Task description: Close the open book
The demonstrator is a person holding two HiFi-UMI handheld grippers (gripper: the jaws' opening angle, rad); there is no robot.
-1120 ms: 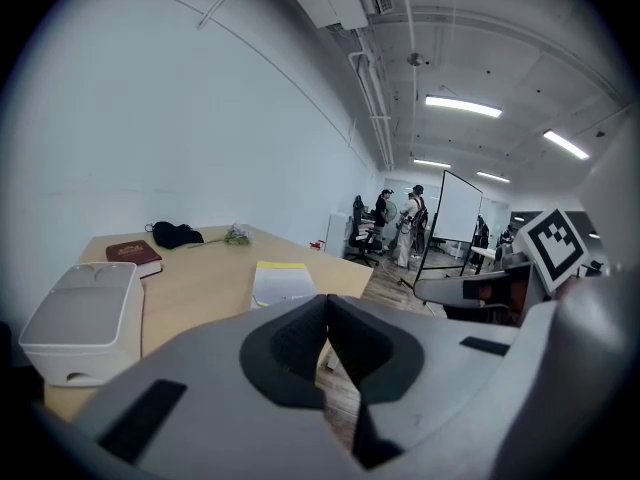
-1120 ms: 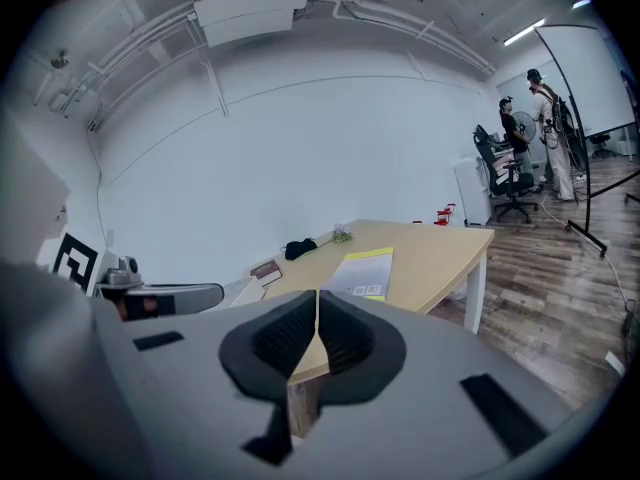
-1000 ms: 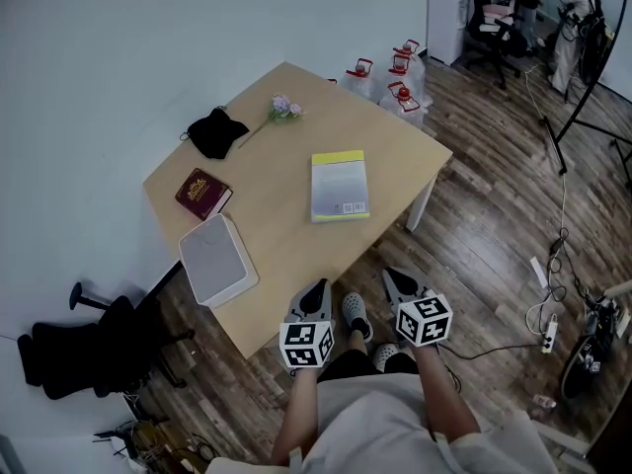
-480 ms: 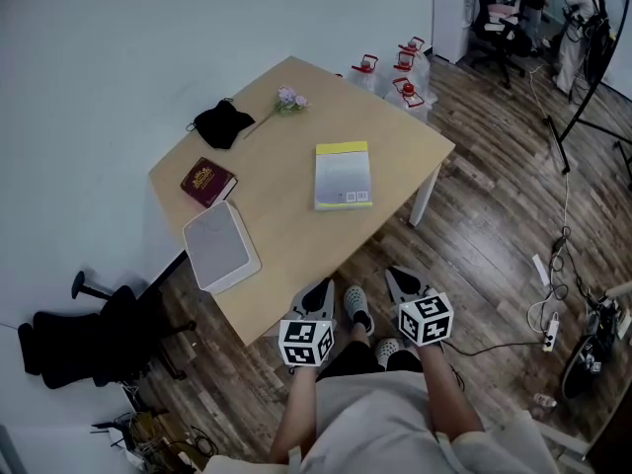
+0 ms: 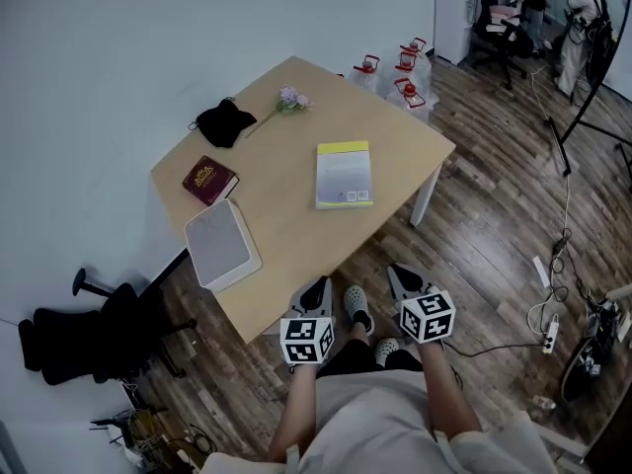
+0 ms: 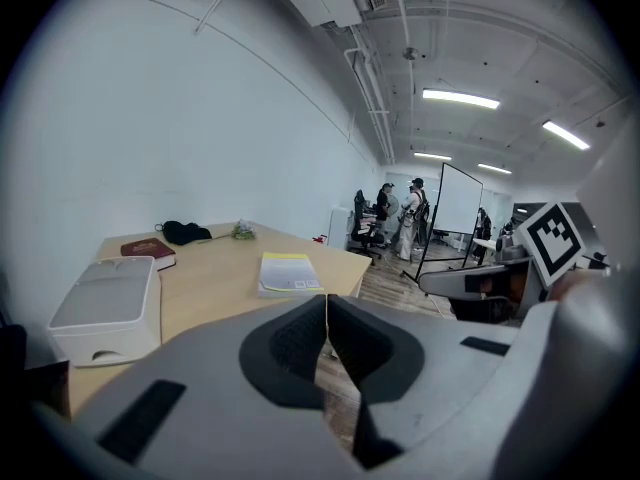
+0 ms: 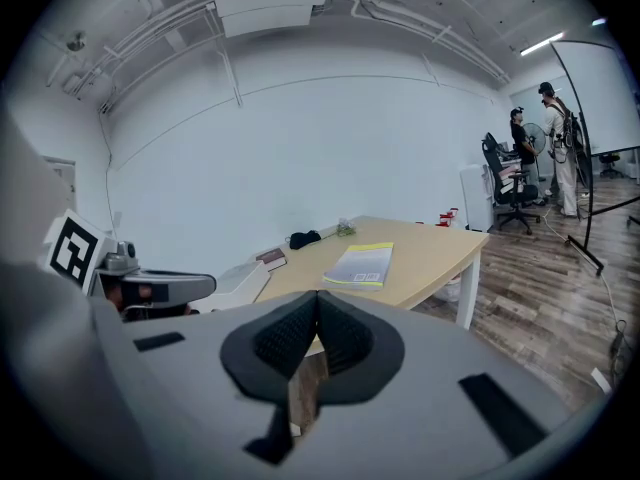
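Note:
A thin book (image 5: 344,174) with a grey cover and a yellow strip lies flat near the middle of the light wooden table (image 5: 296,235). It also shows in the left gripper view (image 6: 288,273) and the right gripper view (image 7: 362,265). My left gripper (image 5: 316,286) hovers at the table's near edge, shut, with nothing between its jaws (image 6: 326,298). My right gripper (image 5: 400,273) is beside it off the table, over the floor, also shut and empty (image 7: 318,293). Both point toward the table, well short of the book.
A dark red book (image 5: 208,180), a white box (image 5: 222,244), a black cloth (image 5: 219,122) and a small flower sprig (image 5: 289,99) lie on the table's left and far parts. Red-capped water jugs (image 5: 400,72) stand behind it. A black chair (image 5: 79,339) is at left. People stand far right.
The head view has shifted slightly, so the table sits a little further right. Both grippers stay shut in front of the table, and the book lies as before.

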